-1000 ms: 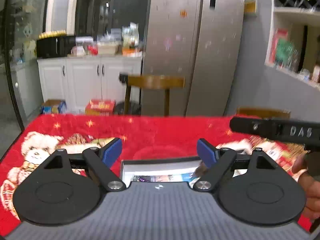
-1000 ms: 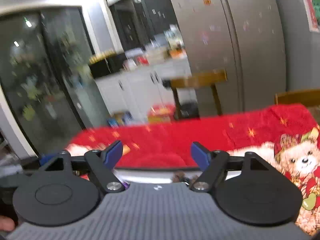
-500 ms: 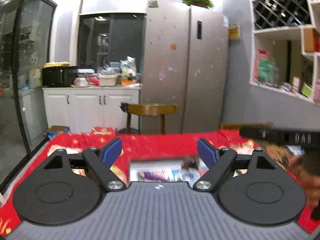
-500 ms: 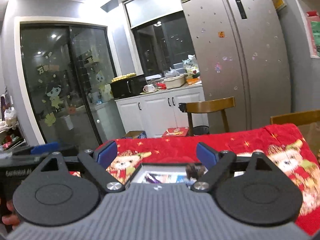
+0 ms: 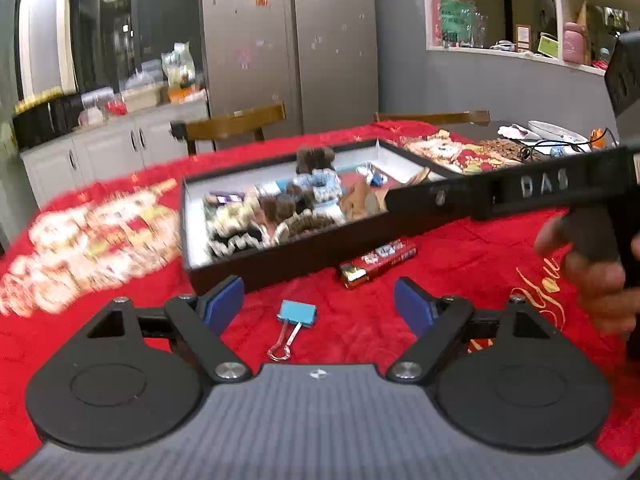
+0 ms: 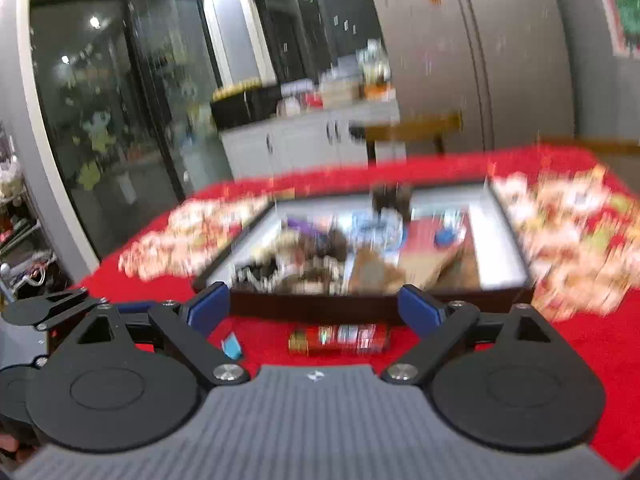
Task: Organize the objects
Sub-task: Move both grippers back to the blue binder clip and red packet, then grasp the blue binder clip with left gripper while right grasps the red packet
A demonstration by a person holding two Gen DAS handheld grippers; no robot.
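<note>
A black box (image 5: pixel 280 264) with a white inside stands on the red cloth, filled with several small items. In front of it lie a blue binder clip (image 5: pixel 298 314) and a red snack packet (image 5: pixel 378 262). My left gripper (image 5: pixel 318 306) is open above the cloth, and the clip shows in the gap between its blue pads. My right gripper (image 6: pixel 314 308) is wide open and empty, facing the box (image 6: pixel 498 240), with the packet (image 6: pixel 340 338) just ahead and the clip (image 6: pixel 232 346) to its left. A hand (image 5: pixel 592 280) holds the right tool's black bar (image 5: pixel 520 190) over the box's near right corner.
The red bear-print tablecloth (image 5: pixel 460 280) covers the table. A plate and cables (image 5: pixel 552 130) sit at its far right. Wooden chairs (image 5: pixel 236 122) stand behind the table, before a steel fridge (image 5: pixel 288 40) and white cabinets (image 5: pixel 120 148). The right wrist view is blurred.
Both views have dropped and tipped down toward the table. The box now shows its contents, and the clip and packet have come into view. The right jaws stand a little wider.
</note>
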